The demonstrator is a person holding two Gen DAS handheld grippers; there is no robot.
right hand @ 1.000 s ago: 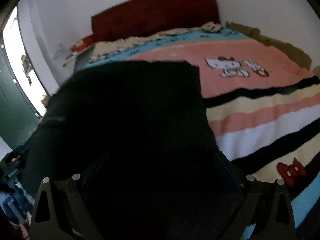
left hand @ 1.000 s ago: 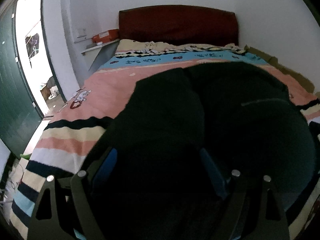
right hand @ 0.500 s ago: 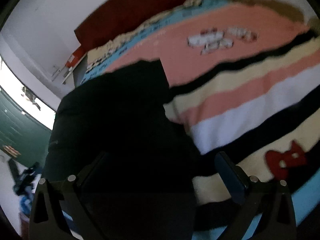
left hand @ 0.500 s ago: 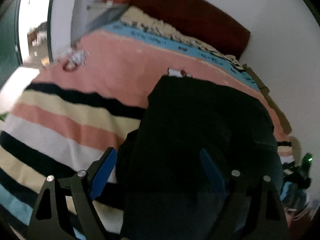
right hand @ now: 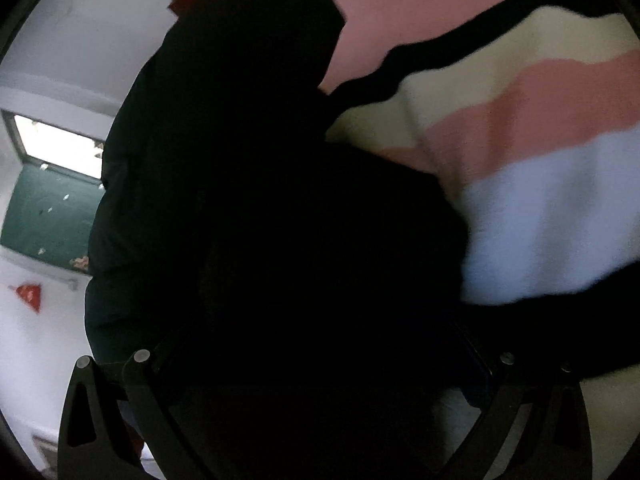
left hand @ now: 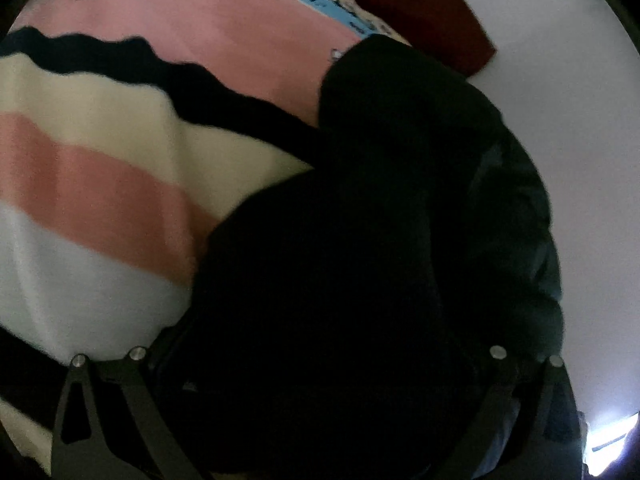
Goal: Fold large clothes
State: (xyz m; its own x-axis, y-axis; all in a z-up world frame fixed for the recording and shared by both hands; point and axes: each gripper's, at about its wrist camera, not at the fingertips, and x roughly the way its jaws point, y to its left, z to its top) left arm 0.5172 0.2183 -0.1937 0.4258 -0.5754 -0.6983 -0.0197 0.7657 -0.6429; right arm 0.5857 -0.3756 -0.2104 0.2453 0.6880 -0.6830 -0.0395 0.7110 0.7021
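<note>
A large black garment (left hand: 380, 220) hangs in front of the left wrist camera, over a striped bed blanket (left hand: 100, 184). It also fills the middle of the right wrist view (right hand: 248, 200). The cloth drapes over my left gripper (left hand: 320, 360) and hides its fingers. It covers my right gripper (right hand: 316, 364) the same way. Only the black frames of both grippers show at the bottom. The garment is lifted and folded over itself, with its far edge toward the headboard.
The bed's blanket (right hand: 540, 152) has pink, cream, white and black stripes. A dark red headboard (left hand: 420, 4) stands against a white wall (left hand: 580, 160). A green door and a bright window (right hand: 52, 184) show at the left of the right wrist view.
Both grippers have swung and tilted, the left one rightward and the right one leftward, carrying the black garment with them. The garment now fills more of each view and hides the blue finger pads.
</note>
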